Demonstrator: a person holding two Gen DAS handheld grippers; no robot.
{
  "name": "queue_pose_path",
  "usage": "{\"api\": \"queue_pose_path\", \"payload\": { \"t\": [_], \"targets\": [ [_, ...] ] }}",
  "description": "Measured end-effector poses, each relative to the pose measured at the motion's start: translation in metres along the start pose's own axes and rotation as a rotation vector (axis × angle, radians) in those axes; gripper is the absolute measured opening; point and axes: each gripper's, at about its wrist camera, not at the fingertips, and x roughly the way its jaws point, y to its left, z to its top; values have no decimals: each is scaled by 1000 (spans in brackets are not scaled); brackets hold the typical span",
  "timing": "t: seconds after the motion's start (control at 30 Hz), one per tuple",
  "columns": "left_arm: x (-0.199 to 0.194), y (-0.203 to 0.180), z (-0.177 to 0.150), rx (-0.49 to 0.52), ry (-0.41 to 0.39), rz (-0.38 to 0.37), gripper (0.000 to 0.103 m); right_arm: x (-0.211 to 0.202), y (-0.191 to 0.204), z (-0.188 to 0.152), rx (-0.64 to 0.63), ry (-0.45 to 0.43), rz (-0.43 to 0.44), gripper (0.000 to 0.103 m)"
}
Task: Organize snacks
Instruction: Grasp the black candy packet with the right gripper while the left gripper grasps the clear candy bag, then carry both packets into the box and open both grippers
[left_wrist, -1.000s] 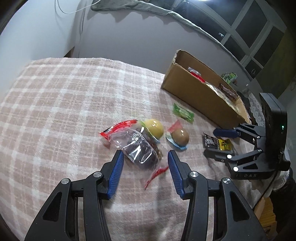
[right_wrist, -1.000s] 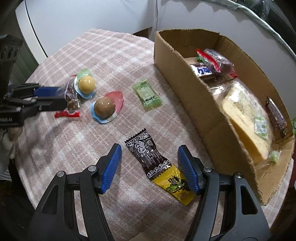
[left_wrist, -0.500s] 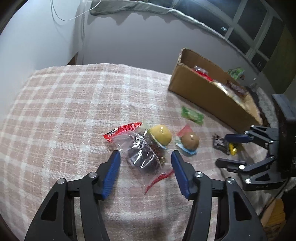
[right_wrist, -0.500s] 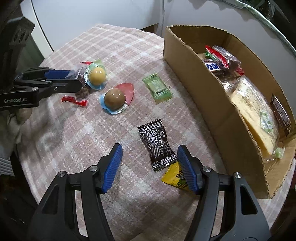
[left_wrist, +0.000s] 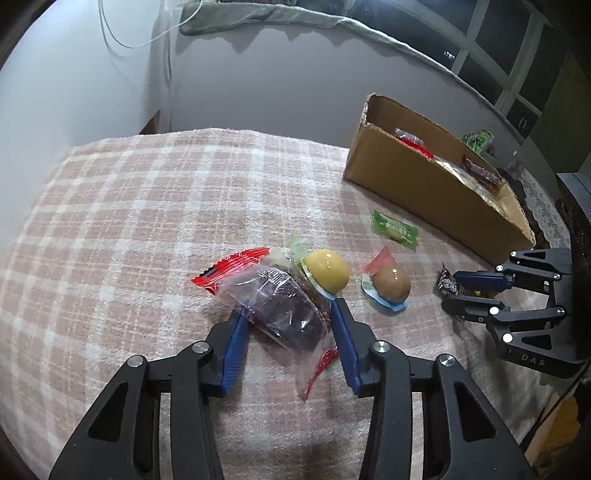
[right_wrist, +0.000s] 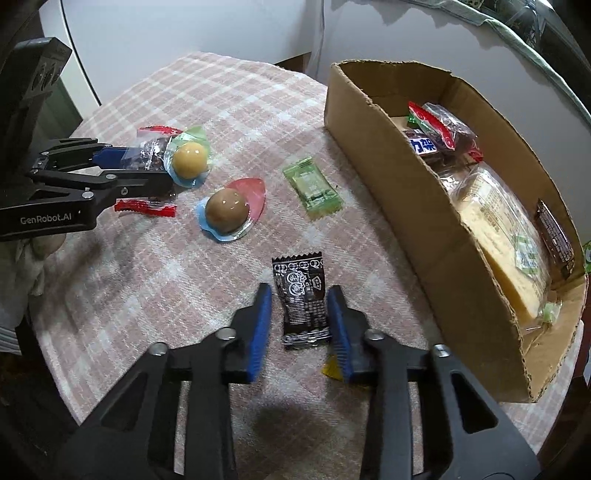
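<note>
My left gripper (left_wrist: 286, 308) is shut on a clear packet of dark snack with red ends (left_wrist: 280, 308), on the checked cloth; it shows in the right wrist view (right_wrist: 147, 155) too. My right gripper (right_wrist: 299, 295) has its fingers close on both sides of a black sachet (right_wrist: 302, 301), touching or nearly touching it. The right gripper (left_wrist: 452, 291) shows at the right of the left wrist view. A yellow jelly cup (left_wrist: 327, 270), a brown jelly cup (left_wrist: 390, 284) and a green sachet (left_wrist: 394, 229) lie between the grippers.
An open cardboard box (right_wrist: 436, 236) with bread and several packets stands at the right. A yellow sachet (right_wrist: 332, 367) lies under my right finger. The cloth-covered table (left_wrist: 129, 206) ends at a white wall behind. The table's near edge lies just below the grippers.
Both grippers have gone forward and narrowed: the left has closed on the clear packet, the right around the black sachet. The yellow sachet is now mostly hidden.
</note>
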Motion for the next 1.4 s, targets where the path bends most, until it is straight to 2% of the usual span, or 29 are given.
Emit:
{"api": "queue_pose_path", "payload": {
  "t": [0.37,0.73,1.1,1.4],
  "targets": [
    [-21,6,-8,-17,-42,-7,40,-6,-3,-5,34,-23,-4,25],
    [-55,-1,-2,-11,-112,-35,40,-39,-2,-6,54,-90,11,25],
    [-73,-32,37,39,-198,-81,40,-97,-30,0,113,-207,-11,25],
    [-60,-58,77,62,-227,-129,40,-123,-73,12,182,-253,-64,25]
  ]
}}
